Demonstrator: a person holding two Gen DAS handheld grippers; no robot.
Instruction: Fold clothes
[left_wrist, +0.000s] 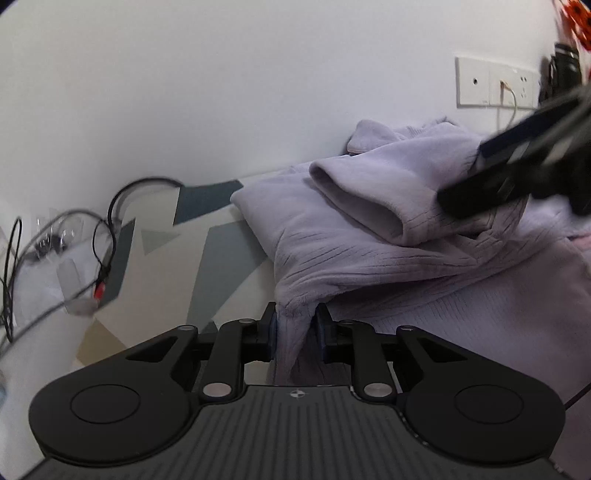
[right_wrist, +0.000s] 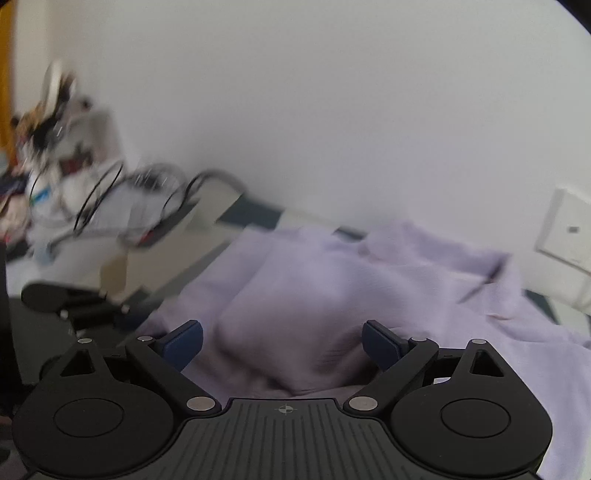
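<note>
A lilac fleece garment lies bunched on the patterned tabletop, with a sleeve cuff folded over its top. My left gripper is shut on a hanging corner of the garment's near edge, the cloth pinched between its blue pads. In the left wrist view my right gripper shows as a blurred black shape over the garment's far right part. In its own view the right gripper stands open, its pads wide apart over a soft bulge of the garment, not pressing on it. The left gripper appears low at the left there.
Black cables and clear plastic bags lie at the table's left end. A white wall with a socket plate runs close behind the garment. A blurred heap of clutter stands at the far left in the right wrist view.
</note>
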